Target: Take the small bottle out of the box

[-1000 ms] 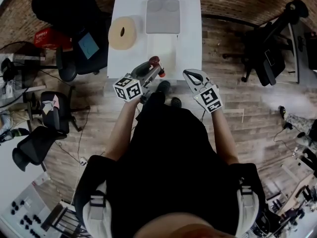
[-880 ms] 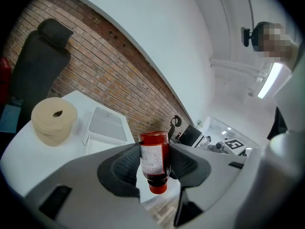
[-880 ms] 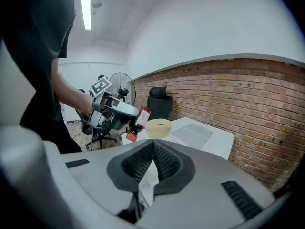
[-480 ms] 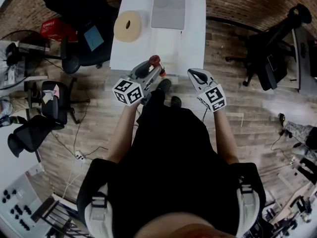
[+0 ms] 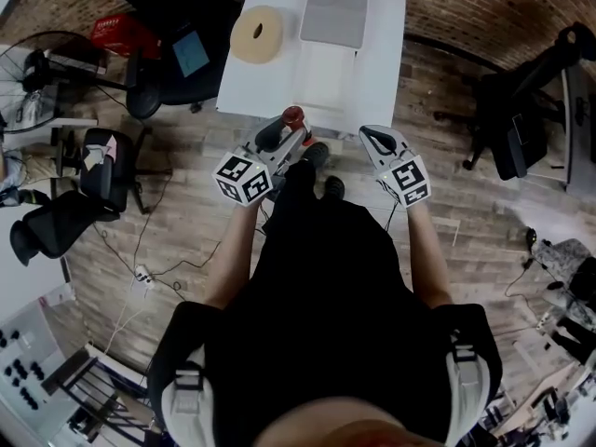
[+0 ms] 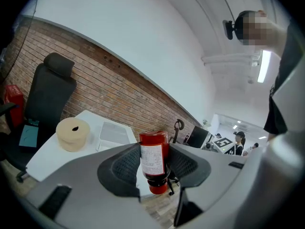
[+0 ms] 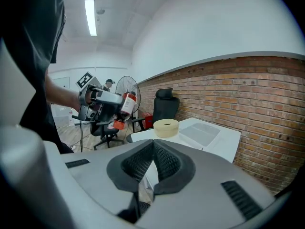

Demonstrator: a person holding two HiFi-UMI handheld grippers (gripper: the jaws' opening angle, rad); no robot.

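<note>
One small bottle hangs cap-down in our left gripper's pinch, out of the box; our right gripper is pressed together, empty. If that pinch loosens, we likely drop it.

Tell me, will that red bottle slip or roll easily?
Probably stiff: the red bottle shows no dent between the left hand-held gripper's pads. Its round body would likely roll if laid down. The glossy sides may be slippery.
</note>
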